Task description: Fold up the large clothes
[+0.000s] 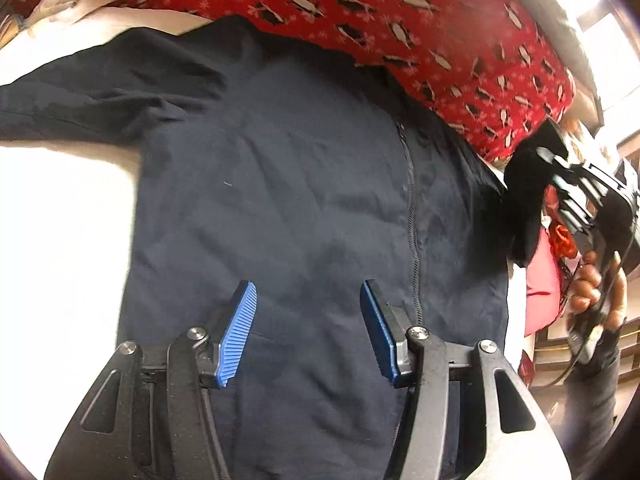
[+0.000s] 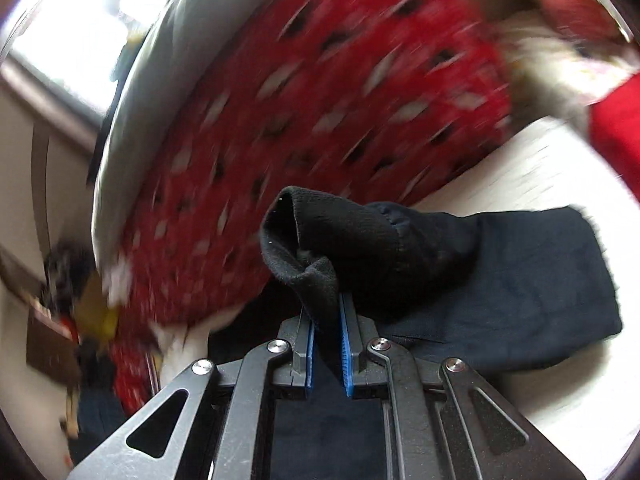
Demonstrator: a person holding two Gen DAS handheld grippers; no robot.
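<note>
Navy, zip-fronted and made of thin cloth, the large jacket lies spread flat on a white bed sheet, one sleeve stretched out to the left. No brand, label or writing can be read on it. Beyond it, on the far side, lies a red blanket with a black-and-white pattern. The left gripper hangs over the jacket's body, blue pads parted, nothing between them. The right gripper pinches the jacket's black ribbed cuff, lifted at the right.
</note>
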